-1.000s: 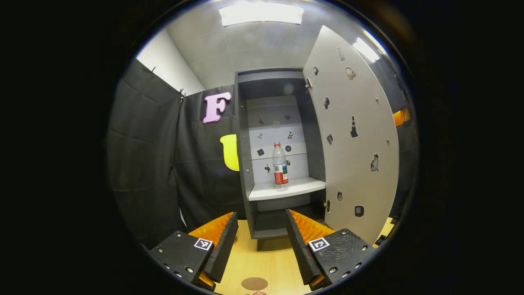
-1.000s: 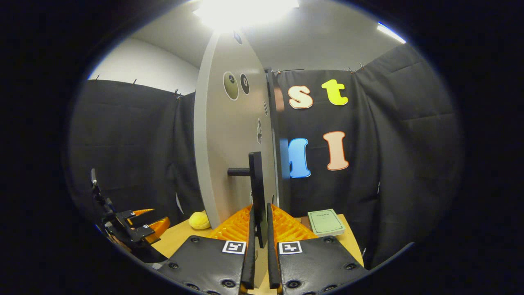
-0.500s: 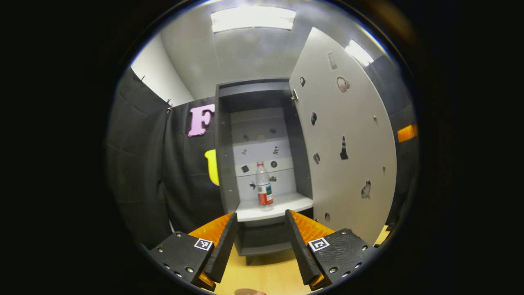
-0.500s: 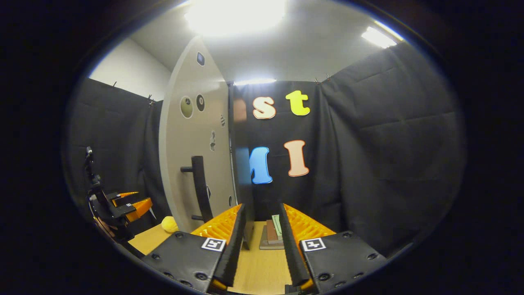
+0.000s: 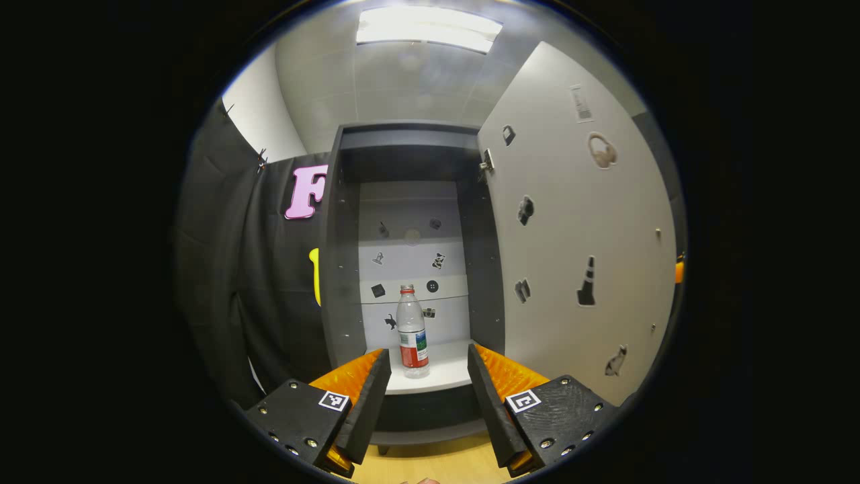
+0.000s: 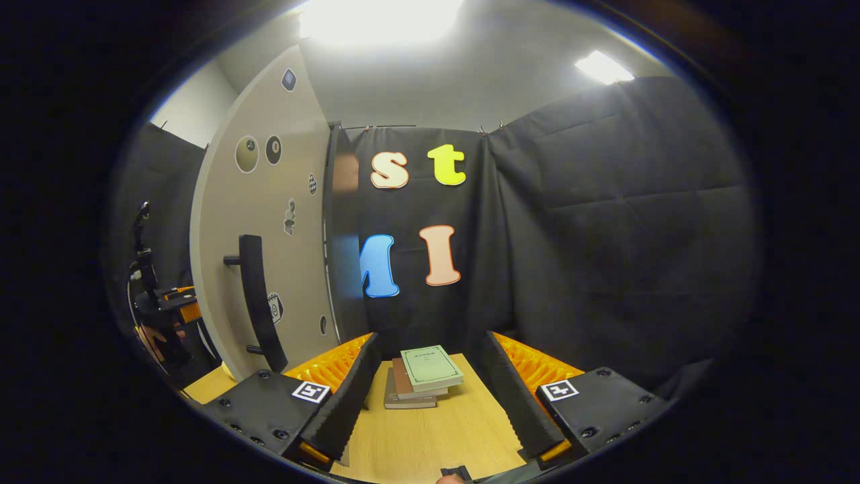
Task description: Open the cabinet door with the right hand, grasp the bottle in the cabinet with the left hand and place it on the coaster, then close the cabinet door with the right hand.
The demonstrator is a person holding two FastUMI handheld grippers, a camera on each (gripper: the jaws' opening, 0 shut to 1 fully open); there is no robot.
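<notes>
Left gripper view: tall dark-framed cabinet (image 5: 342, 269) stands on the light wooden table (image 5: 437, 467), straight ahead. Its pale door panel (image 5: 584, 222) is swung wide open to the right of the opening. Inside, 1 clear plastic bottle with a red label (image 5: 411, 333) stands upright on the pale shelf (image 5: 447, 373), toward the left half, apart from the walls. The left gripper (image 5: 424, 376) sits before the shelf, fingers spread, bottle in line between them but farther back.

Right gripper view: door panel (image 6: 262, 202) at left, its black bar handle (image 6: 256, 302) facing the camera. Right gripper (image 6: 423, 386), fingers spread, lies right of the handle, apart from it. Stack of 3 thin books (image 6: 423, 376) on the table (image 6: 437, 437) ahead between the fingers. Left gripper (image 6: 168, 306) beyond the door's left edge.
</notes>
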